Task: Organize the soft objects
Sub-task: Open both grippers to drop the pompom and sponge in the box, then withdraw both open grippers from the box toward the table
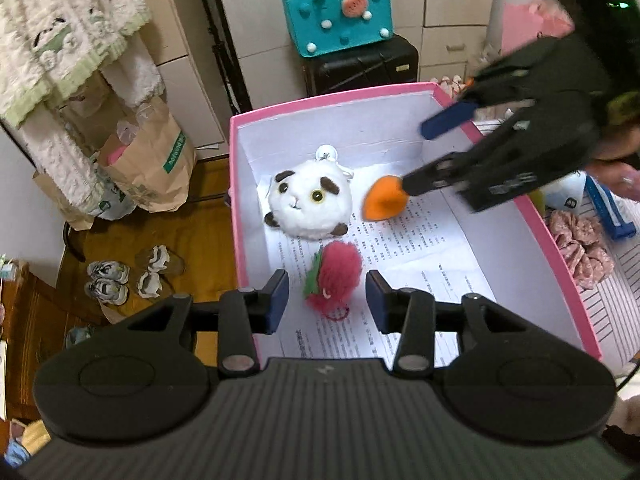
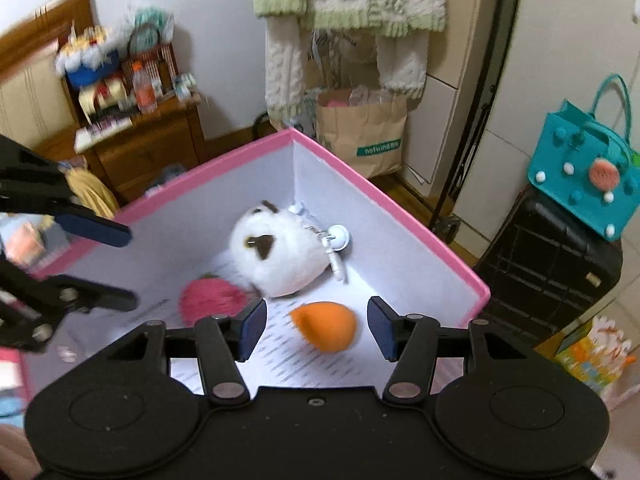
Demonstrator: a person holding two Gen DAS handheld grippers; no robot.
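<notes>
Left gripper (image 1: 326, 300) hangs over the near end of the pink box (image 1: 552, 232), jaws wide apart, holding nothing; red fuzzy strawberry plush (image 1: 334, 280) lies on the box floor between the blue pads but untouched; box floor is lined w/ printed paper sheets (image 1: 420, 256); inner walls white.

Mid-box: white round plush w/ brown patches (image 1: 308, 204) sits near the far-left corner, white keyring clip at its top; orange teardrop sponge (image 1: 382, 200) just beside it to the right, below the right gripper (image 1: 416, 156), which reaches in over the right rim; its jaws spread wide, grasping nothing; right wrist view shows the sponge (image 2: 326, 326) lying loose on the paper between its pads, slightly blurred.

Outside the box on the right: pink scrunchie (image 1: 580, 248) on lined paper, blue-white item near it.

Room beyond: wooden floor; sneakers (image 1: 108, 284) and slippers at left; brown paper bag (image 1: 148, 172) against a white cabinet, fuzzy cream-green knit garment (image 1: 60, 40) hanging above; black suitcase (image 1: 360, 66) behind the box w/ teal felt tote (image 1: 338, 16) on top; right wrist view adds a wooden dresser (image 2: 148, 148) cluttered w/ small items.
</notes>
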